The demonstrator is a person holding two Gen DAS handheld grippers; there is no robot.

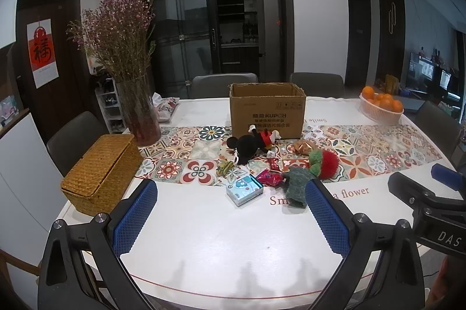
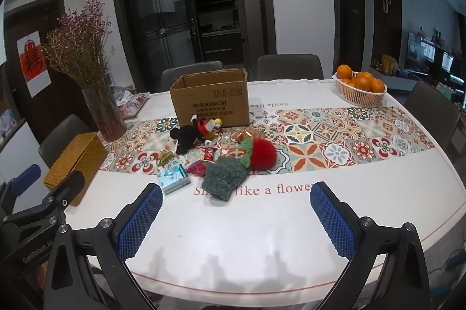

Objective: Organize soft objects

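Left gripper (image 1: 230, 211) spread wide, nothing between the blue pads, tilted down over the bare near stretch of the white table (image 1: 204, 246); right gripper (image 2: 236, 216) likewise spread and empty, held alongside at much the same tilt. Probably a starting stance: both poised short of the clutter, no step of the sorting yet begun, jaws wide so as to take bulky, yielding shapes. Just past the fingertips, the soft things in a loose heap where cloth meets patterned runner: green knitted piece (image 2: 222, 177) nearest, red pompom (image 2: 263, 154) touching its far end, black plush mouse (image 2: 192, 136) lying on its side close against the front of the open cardboard box (image 2: 211, 100). Mixed among them, harder or crinkly items, likely not for the box: small blue packet (image 2: 174, 179), pink wrapper (image 2: 196, 167), a yellow-green trinket (image 2: 165, 157). Box standing open-topped directly behind the heap, seemingly the intended bin, a short carry away. Further out, woven basket (image 1: 102, 170) with lid closed at the left edge, glass vase of dried flowers (image 1: 139, 112) behind it, white bowl of oranges (image 2: 359, 91) at the far right corner. From the left wrist view, knitted piece partly hidden behind the left gripper's own right finger, the basket seen whole; from the right wrist view, knitted piece and pompom fully open and the printed lettering readable, basket half cut off behind the other gripper.
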